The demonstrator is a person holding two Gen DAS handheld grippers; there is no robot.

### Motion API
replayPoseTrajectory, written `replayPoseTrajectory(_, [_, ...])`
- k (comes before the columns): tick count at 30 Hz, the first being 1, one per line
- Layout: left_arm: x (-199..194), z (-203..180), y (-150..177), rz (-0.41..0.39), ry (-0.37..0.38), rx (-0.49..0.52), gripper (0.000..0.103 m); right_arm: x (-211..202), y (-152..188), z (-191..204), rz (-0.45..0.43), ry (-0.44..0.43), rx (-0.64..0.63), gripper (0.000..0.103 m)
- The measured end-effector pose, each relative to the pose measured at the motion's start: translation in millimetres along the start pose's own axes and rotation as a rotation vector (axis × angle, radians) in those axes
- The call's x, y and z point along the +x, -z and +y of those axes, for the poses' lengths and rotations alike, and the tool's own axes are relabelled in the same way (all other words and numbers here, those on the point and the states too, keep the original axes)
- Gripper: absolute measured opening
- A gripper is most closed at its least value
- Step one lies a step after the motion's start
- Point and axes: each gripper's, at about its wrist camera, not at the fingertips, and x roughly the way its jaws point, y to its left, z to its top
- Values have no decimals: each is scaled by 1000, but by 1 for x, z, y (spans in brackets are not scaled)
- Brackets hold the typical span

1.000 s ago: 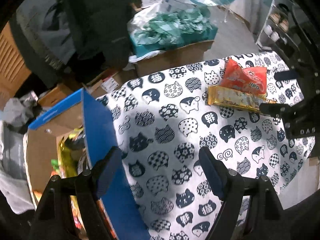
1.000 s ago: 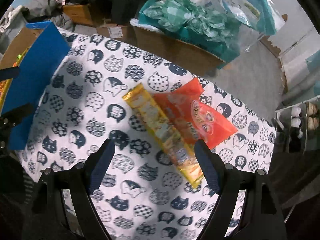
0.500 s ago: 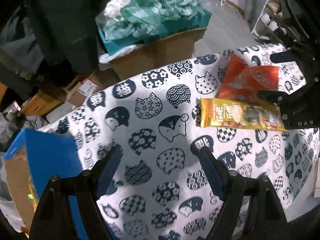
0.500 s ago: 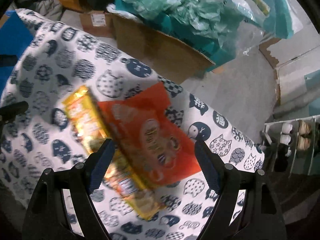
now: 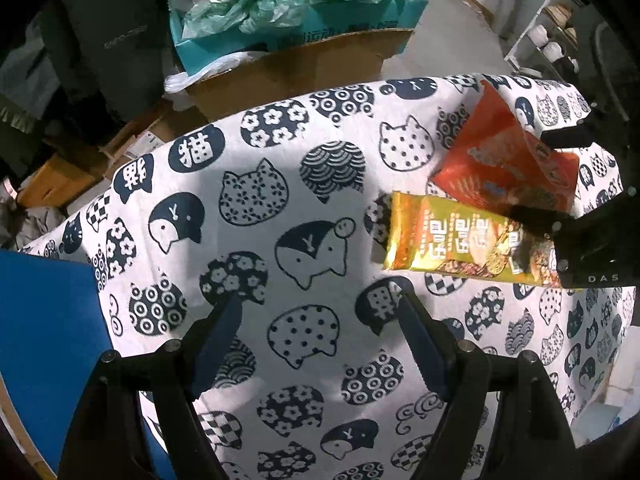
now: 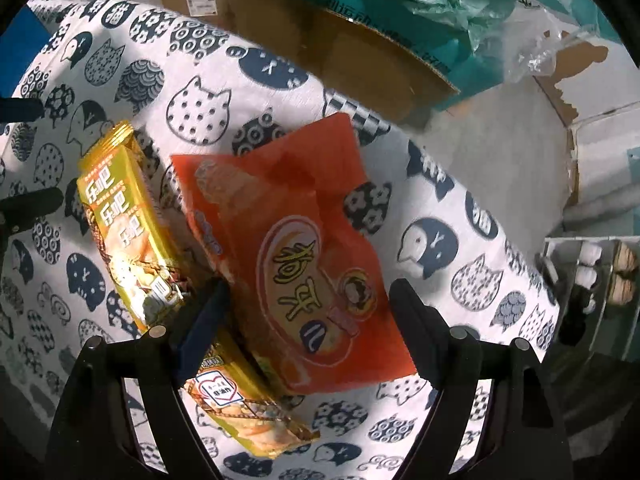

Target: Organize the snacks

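An orange snack bag (image 6: 304,248) lies on the cat-print tablecloth (image 5: 280,208), partly over a long yellow snack pack (image 6: 132,240). My right gripper (image 6: 308,304) is open and straddles the orange bag from just above; its left finger sits over the seam between the two packs. In the left wrist view the orange bag (image 5: 500,160) and the yellow pack (image 5: 448,248) lie at the right, with the right gripper (image 5: 560,180) over them. My left gripper (image 5: 316,320) is open and empty above bare cloth, left of the yellow pack.
A blue-sided cardboard box (image 5: 44,340) stands at the table's left edge. Beyond the far edge stand a brown carton (image 5: 296,68) and a teal box of green plastic bags (image 5: 288,4). A white shelf (image 6: 592,280) with shoes stands to the right.
Both grippers have moved forward and lower towards the snacks. The right gripper has shifted from over the yellow pack to astride the orange bag. The blue box has slid left out of the left view.
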Motion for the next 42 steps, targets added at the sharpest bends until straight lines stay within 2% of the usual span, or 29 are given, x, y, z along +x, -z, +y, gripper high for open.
replayPoseTrajectory(2, [-2, -2, 5, 1, 0, 3, 82, 2, 6, 0, 25, -20, 29, 79])
replayPoseTrajectory(5, [-5, -3, 13, 9, -7, -2, 82, 2, 17, 3, 43, -33, 51, 70])
replayPoseTrajectory(7, [-7, -3, 21, 18, -9, -12, 82, 3, 27, 8, 62, -26, 69, 56])
replayPoseTrajectory(14, [-15, -7, 49, 44, -8, -29, 82, 1, 58, 25, 85, -69, 143, 52])
replayPoseTrajectory(22, [-34, -22, 73, 47, -14, -16, 82, -7, 97, 55, 72, -187, 223, 50])
replayPoseTrajectory(25, [-38, -26, 77, 47, -24, -15, 82, -16, 114, 78, 49, -235, 241, 49])
replayPoseTrajectory(28, [-47, -36, 86, 46, -11, -28, 82, -22, 125, 84, 33, -215, 230, 49])
replayPoseTrajectory(33, [-49, -52, 83, 55, 15, -62, 82, -26, 147, 79, 18, -163, 243, 49])
replayPoseTrajectory(42, [-37, -72, 69, 74, 105, -191, 82, -16, 195, 41, 25, -100, 267, 49])
